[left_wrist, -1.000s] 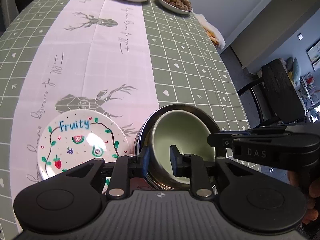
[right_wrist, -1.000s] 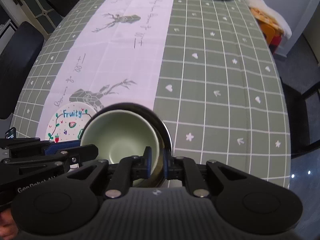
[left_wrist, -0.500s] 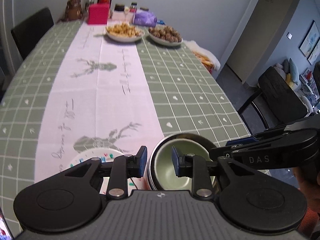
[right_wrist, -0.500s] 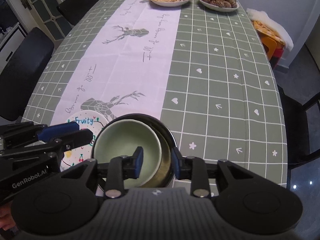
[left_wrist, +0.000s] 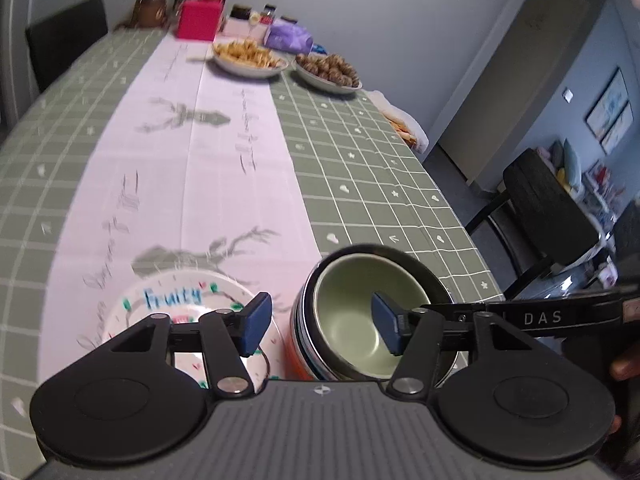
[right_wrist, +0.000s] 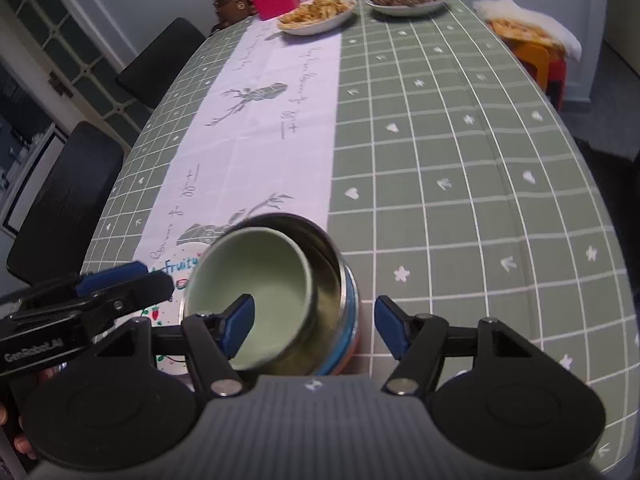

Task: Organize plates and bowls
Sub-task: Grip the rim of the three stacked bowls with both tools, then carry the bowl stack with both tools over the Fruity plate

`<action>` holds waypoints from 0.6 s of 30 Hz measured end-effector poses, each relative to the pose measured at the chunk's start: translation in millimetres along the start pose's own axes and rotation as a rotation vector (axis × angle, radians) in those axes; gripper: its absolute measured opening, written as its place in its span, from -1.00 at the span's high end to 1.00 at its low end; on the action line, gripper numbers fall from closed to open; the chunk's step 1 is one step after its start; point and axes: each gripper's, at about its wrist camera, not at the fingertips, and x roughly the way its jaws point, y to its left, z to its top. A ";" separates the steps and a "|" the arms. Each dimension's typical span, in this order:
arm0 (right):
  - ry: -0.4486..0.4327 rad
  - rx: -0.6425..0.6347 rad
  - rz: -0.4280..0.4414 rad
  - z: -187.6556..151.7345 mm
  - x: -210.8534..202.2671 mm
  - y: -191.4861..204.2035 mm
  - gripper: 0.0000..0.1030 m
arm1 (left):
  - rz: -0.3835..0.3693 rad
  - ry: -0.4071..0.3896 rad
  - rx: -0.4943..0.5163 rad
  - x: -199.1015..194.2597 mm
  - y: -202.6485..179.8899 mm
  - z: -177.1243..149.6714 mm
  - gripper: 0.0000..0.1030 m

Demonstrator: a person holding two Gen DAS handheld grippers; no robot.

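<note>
A pale green bowl [left_wrist: 352, 312] [right_wrist: 256, 276] sits tilted inside a steel bowl [left_wrist: 424, 272] [right_wrist: 332, 260], which rests on a blue and orange bowl [right_wrist: 352, 320] at the table's near end. Beside this stack on the left lies a white "Fruity" plate [left_wrist: 176, 300] [right_wrist: 176, 266]. My left gripper [left_wrist: 322, 328] straddles the stack's left wall, its jaws opening and its pads off the rim. My right gripper [right_wrist: 316, 326] straddles the right wall the same way, jaws opening, nothing pressed.
Green checked tablecloth [right_wrist: 460, 160] with a white runner [left_wrist: 192, 160]. At the far end stand a plate of fries [left_wrist: 250, 58], a plate of brown balls [left_wrist: 328, 72] and a pink box [left_wrist: 200, 20]. Black chairs [left_wrist: 548, 208] [right_wrist: 64, 200] flank the table.
Both grippers, earlier shut on the bowl stack's rims, have spread their jaws and let go. Both cameras have tipped up and drawn back, showing more of the table.
</note>
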 end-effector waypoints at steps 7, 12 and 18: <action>0.019 0.156 0.146 -4.3 23.6 -35.7 -0.44 | -0.030 0.028 -0.119 16.6 16.6 -14.8 -0.49; 0.076 0.230 0.237 -9.4 36.7 -45.4 -0.44 | -0.034 0.046 -0.130 28.4 17.2 -17.3 -0.49; 0.085 0.239 0.237 -14.8 43.8 -43.0 -0.35 | -0.033 0.075 -0.131 39.8 15.2 -17.6 -0.48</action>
